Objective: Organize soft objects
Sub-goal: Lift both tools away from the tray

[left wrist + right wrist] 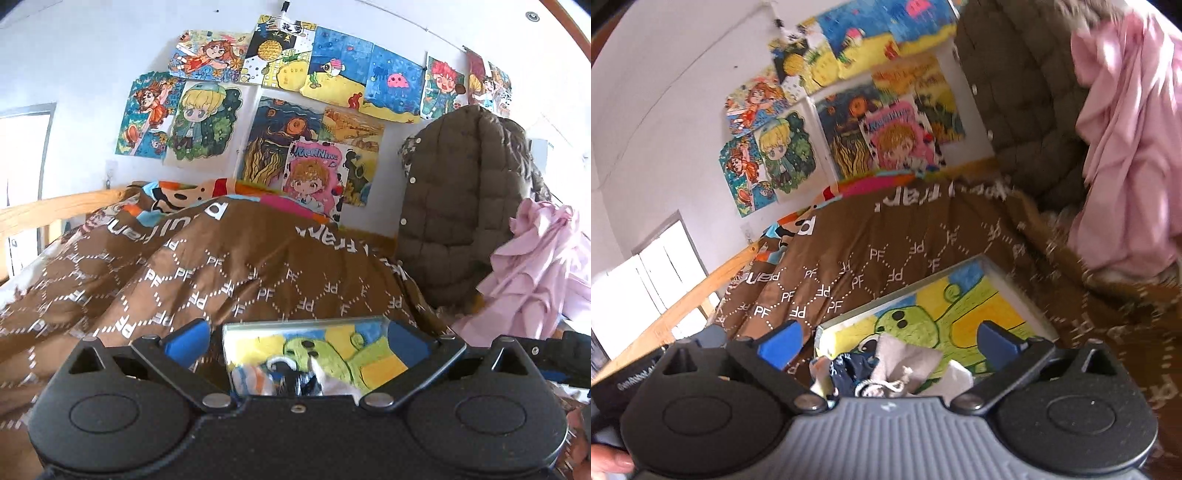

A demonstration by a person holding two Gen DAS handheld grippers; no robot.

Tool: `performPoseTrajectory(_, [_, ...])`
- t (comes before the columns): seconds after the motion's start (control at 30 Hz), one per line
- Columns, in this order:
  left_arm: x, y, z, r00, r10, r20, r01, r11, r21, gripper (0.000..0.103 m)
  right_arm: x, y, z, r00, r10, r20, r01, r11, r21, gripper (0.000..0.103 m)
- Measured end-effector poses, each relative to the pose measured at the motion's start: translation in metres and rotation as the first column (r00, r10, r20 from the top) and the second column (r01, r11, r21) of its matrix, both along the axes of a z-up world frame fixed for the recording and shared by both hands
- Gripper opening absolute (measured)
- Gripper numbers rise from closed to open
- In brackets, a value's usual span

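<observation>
A flat picture tray point(369, 343) with a green cartoon figure on yellow and blue lies on the brown quilt point(229, 266). Small soft pieces are heaped at its near end: a striped sock point(251, 380), a white cloth point(338, 387), a grey-white cloth point(905, 358) and a dark blue piece point(853, 365). My left gripper point(299, 341) is open, its blue pads point(188, 341) wide apart above the tray's near end and gripping nothing. My right gripper point(888, 343) is also open over the tray point(990, 295), pads point(997, 339) clear of the cloths.
The brown quilt point(886, 251) covers a bed with a wooden rail point(55, 206) on the left. An olive quilted jacket point(454, 203) and a pink garment point(543, 266) hang at the right. Drawings point(295, 92) cover the white wall. A colourful blanket point(184, 192) shows behind the quilt.
</observation>
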State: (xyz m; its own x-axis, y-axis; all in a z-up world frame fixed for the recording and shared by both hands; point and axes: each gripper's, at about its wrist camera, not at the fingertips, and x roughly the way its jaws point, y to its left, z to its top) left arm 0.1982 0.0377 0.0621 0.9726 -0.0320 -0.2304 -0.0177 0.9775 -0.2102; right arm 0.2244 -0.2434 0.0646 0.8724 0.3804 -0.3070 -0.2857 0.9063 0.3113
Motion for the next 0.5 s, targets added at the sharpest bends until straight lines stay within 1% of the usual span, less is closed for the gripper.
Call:
performPoseTrajectory(0.1, [-0.027, -0.001, -0.007, 0.999, -0.009, -0.038, 0.009, 1.000, -0.020, 0.102, -0.036, 0.003, -0.001, 0.999, -0.015, 0.046, 0.018, 0.998, -0.059, 0.103])
performPoseTrajectory(0.2, [-0.053, -0.003, -0.013, 0.999, -0.005, -0.054, 0.004, 1.000, -0.017, 0.102, -0.073, 0.008, -0.005, 0.994, -0.028, 0.101, 0.039, 0.994, -0.106, 0.103])
performPoseTrajectory(0.37, [-0.093, -0.003, -0.023, 0.997, 0.006, -0.077, -0.006, 1.000, -0.002, 0.102, -0.123, 0.010, -0.009, 0.979, -0.025, 0.200, 0.054, 0.989, -0.141, 0.103])
performPoseTrajectory(0.43, [-0.106, -0.004, -0.027, 0.996, 0.008, -0.089, -0.006, 1.000, 0.016, 0.102, -0.138, 0.011, -0.013, 0.978, -0.030, 0.205, 0.064, 0.985, -0.159, 0.103])
performPoseTrajectory(0.5, [-0.116, -0.006, -0.029, 0.995, 0.004, -0.103, -0.002, 1.000, 0.027, 0.102, -0.148, 0.010, -0.019, 0.984, -0.032, 0.173, 0.060, 0.986, -0.157, 0.103])
